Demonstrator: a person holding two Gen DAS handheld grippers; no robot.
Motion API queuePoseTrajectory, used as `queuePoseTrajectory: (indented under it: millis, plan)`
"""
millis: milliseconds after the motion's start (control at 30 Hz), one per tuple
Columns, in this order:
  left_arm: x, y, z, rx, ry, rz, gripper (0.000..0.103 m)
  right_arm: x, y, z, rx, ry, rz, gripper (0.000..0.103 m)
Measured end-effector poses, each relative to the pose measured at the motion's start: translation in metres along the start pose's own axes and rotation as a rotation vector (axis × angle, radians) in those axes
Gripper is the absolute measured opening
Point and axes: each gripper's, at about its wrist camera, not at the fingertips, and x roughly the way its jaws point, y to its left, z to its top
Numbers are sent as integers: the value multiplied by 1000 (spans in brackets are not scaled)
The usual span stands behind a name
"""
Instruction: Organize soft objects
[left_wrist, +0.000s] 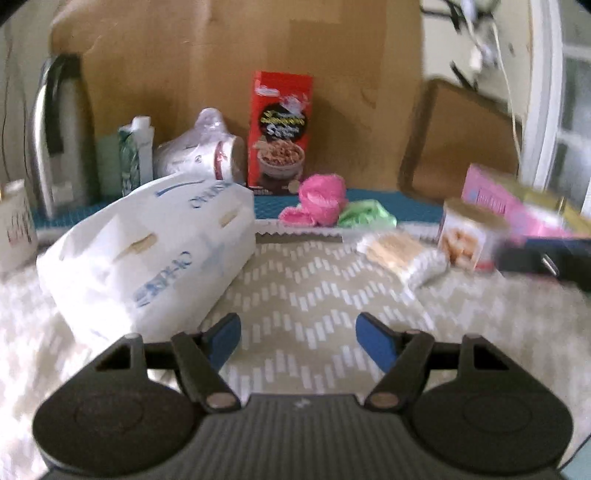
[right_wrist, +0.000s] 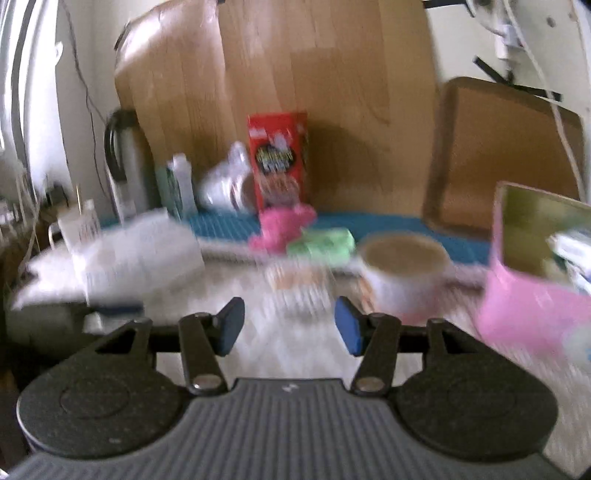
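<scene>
A pink fluffy soft thing (left_wrist: 322, 201) and a green soft thing (left_wrist: 365, 214) lie at the far edge of the patterned cloth (left_wrist: 314, 295). A white plastic bag with blue print (left_wrist: 147, 254) lies left of my left gripper (left_wrist: 297, 339), which is open and empty above the cloth. A clear packet of pale sticks (left_wrist: 400, 251) lies to the right. In the blurred right wrist view, my right gripper (right_wrist: 290, 325) is open and empty, with the pink thing (right_wrist: 282, 225), green thing (right_wrist: 321, 243) and white bag (right_wrist: 122, 254) ahead.
A red cereal box (left_wrist: 280, 129), a wrapped cup (left_wrist: 201, 151), a carton (left_wrist: 136, 155) and a steel thermos (left_wrist: 59, 136) stand at the back before wooden boards. A round tin (left_wrist: 469, 236) (right_wrist: 404, 273) and a pink box (left_wrist: 517, 206) (right_wrist: 532, 302) are at the right.
</scene>
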Motion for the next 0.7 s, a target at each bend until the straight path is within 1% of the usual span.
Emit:
queuePoseTrajectory:
  millis: [67, 100, 133, 200, 300, 400, 433, 467, 500, 533, 600, 700]
  plan:
    - [-2, 6, 1, -43, -28, -4, 71, 20, 4, 20, 32, 6, 22, 57]
    - [-2, 7, 1, -53, -44, 0, 71, 35, 8, 30, 46, 11, 27, 60]
    - [-4, 6, 0, -56, -67, 8, 72, 51, 11, 39, 58, 20, 25, 66]
    - [-5, 3, 0, -48, -101, 12, 71, 88, 18, 52, 82, 51, 6, 75]
    - [-9, 7, -3, -51, -135, -10, 71, 141, 18, 65, 112, 112, -45, 75]
    - [-14, 16, -3, -98, -165, -22, 71, 179, 9, 65, 152, 183, -81, 74]
    - [-15, 19, -3, -121, -177, -27, 72, 188, 8, 64, 160, 203, -82, 73]
    - [-18, 23, -4, -143, -189, -30, 72, 197, 8, 62, 155, 225, -68, 70]
    - [-20, 27, -4, -165, -202, -37, 72, 201, 11, 62, 133, 237, -64, 48]
    - [-21, 31, -4, -186, -212, -45, 72, 203, 15, 61, 108, 240, -56, 44]
    - [-24, 35, -6, -213, -231, -38, 72, 191, 27, 64, 52, 198, -53, 43]
    - [-27, 36, -6, -227, -245, -40, 72, 152, 44, 61, -66, 134, 11, 43]
